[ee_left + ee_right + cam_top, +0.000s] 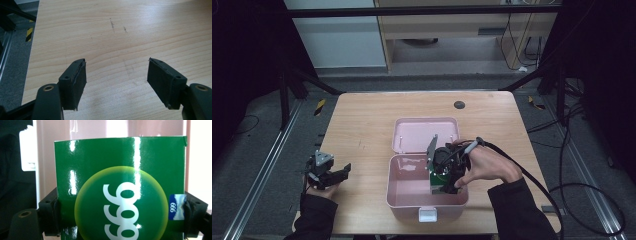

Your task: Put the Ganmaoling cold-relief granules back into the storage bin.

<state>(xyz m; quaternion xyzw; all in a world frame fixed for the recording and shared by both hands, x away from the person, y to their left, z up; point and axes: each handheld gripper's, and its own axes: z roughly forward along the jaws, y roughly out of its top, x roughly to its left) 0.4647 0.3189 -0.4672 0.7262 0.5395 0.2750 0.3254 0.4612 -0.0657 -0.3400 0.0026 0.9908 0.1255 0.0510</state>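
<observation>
The right gripper (121, 207) has its black pads clamped on the two side edges of a glossy green cardboard packet (120, 182) (white "999" in a yellow-green disc). In the high view that packet hangs inside the open pale pink plastic box (398, 192), near its right wall. The left gripper (116, 82), jaws wide apart and holding nothing, hovers over the light wooden table (125, 30), well left of the box.

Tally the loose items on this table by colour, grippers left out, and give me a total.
Pink: 1, the open storage box with its lid back.
Green: 1, the glossy green carton clamped in the right gripper and held down inside the box.
Total: 2
</observation>
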